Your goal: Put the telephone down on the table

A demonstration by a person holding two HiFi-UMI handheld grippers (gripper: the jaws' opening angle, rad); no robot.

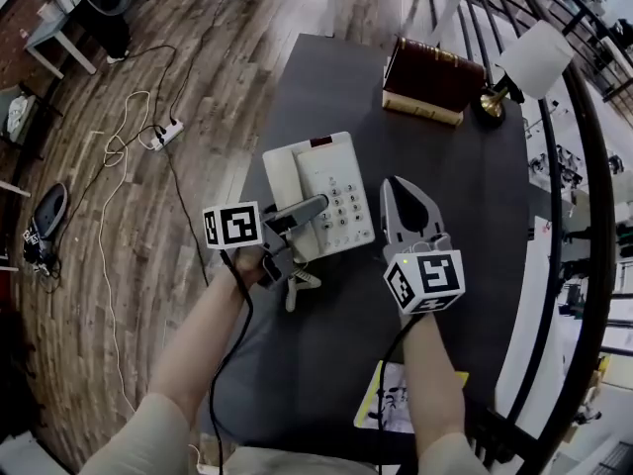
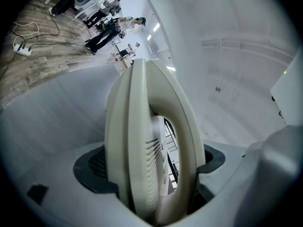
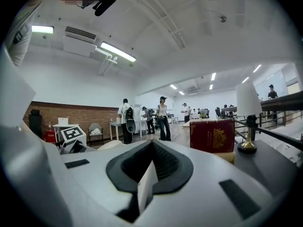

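Note:
A white telephone base (image 1: 336, 191) with a keypad lies on the dark table (image 1: 455, 186). My left gripper (image 1: 316, 206) reaches over the base's left side. In the left gripper view the cream handset (image 2: 142, 126) stands edgewise between the jaws, and the left gripper (image 2: 151, 160) is shut on it. In the head view the gripper hides most of the handset. My right gripper (image 1: 401, 194) hovers just right of the base. Its jaws are shut, with nothing but a thin pale sliver at the seam of the right gripper (image 3: 149, 174).
A dark red book (image 1: 430, 77) and a brass lamp with a white shade (image 1: 529, 62) stand at the table's far end. A yellow printed sheet (image 1: 396, 399) lies at the near edge. A railing (image 1: 579, 216) runs along the right. Cables and a power strip (image 1: 163, 132) lie on the wooden floor.

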